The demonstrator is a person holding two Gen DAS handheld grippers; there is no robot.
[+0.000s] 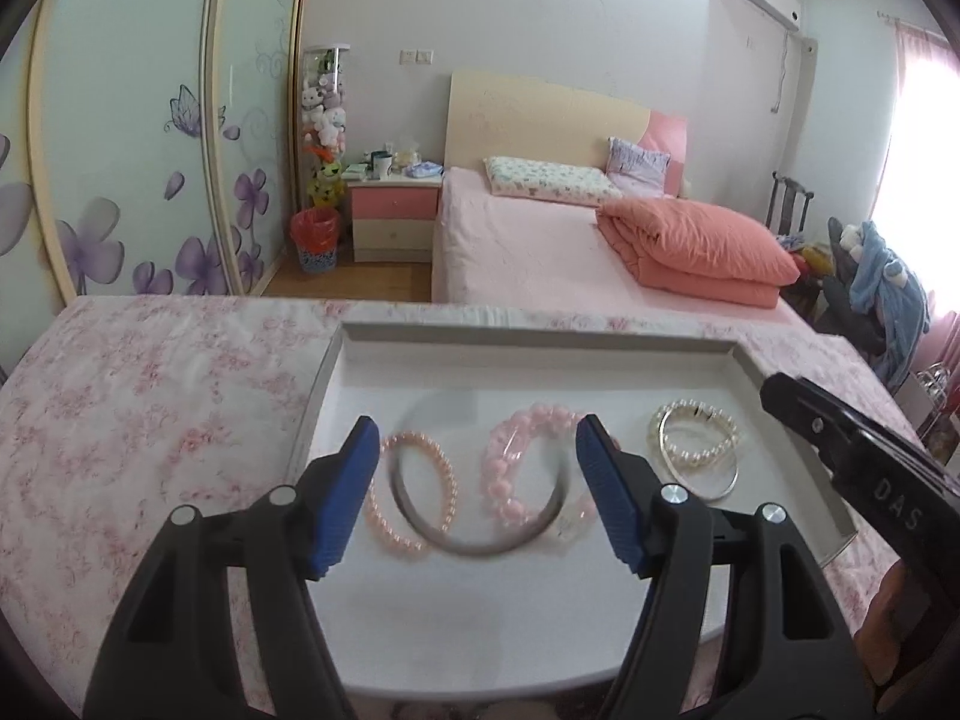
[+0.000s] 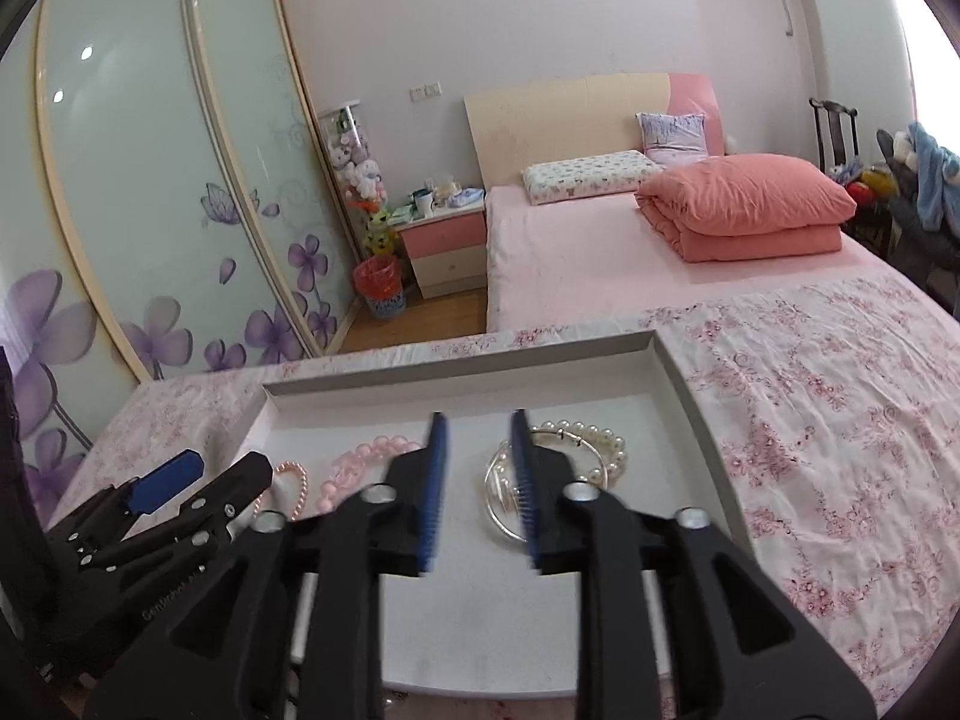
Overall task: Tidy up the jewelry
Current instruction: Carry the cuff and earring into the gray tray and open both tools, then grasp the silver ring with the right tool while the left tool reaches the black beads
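Left tongs (image 1: 477, 492) wide above tray (image 1: 540, 343), right tongs (image 2: 477, 480) narrow, empty, over pearl bracelet (image 2: 606, 450)

A bed (image 1: 528, 252) with a folded salmon quilt (image 1: 696, 252) and 2 pillows (image 1: 546, 180) stands beyond a floral cloth (image 1: 150, 420). Left of it are a nightstand (image 1: 393, 219), a red bin (image 1: 316, 239) and a flowered wardrobe (image 1: 132, 138).
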